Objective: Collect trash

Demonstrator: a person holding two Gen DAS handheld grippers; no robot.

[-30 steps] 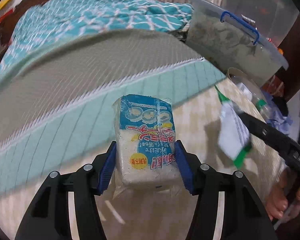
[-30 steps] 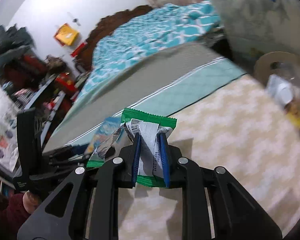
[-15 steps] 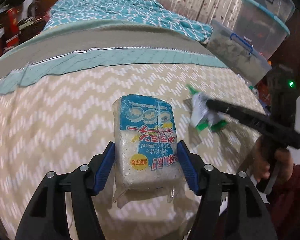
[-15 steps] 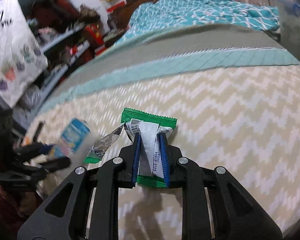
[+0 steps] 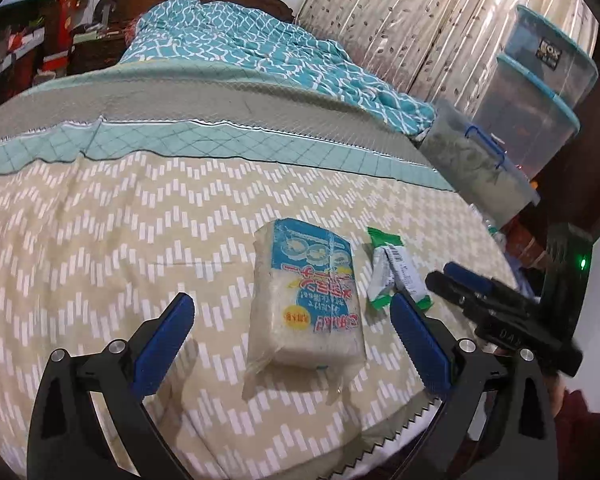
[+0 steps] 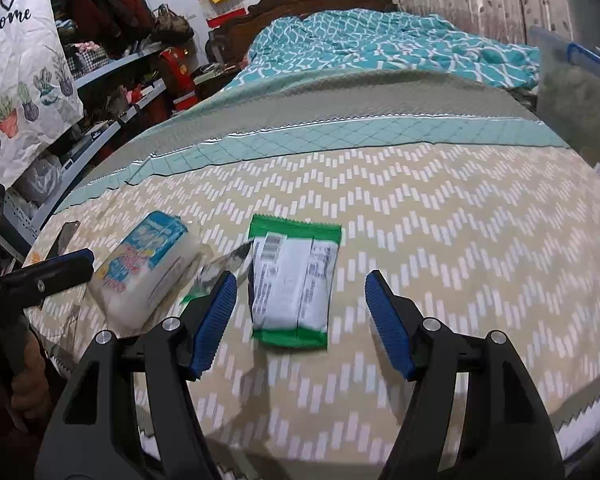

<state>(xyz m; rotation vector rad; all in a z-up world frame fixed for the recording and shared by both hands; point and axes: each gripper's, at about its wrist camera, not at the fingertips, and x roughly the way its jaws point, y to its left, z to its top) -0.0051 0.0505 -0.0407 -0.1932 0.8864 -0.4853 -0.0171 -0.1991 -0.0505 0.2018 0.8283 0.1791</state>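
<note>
Left tongs (image 5: 290, 334) stand spread wide on the bed (image 5: 140, 216), their blue pads either side of the blue-and-white packet (image 5: 306, 300) without touching it; the packet lies flat on the chevron bedspread; just beside it, to its right, lies the green-and-white wrapper (image 6: 294, 282), with a crumpled foil scrap (image 6: 220, 268) between the two; right tongs (image 6: 300, 322) are spread too, flanking the wrapper and gripping nothing; clear storage bins (image 5: 532, 88) stack at the far right.
</note>
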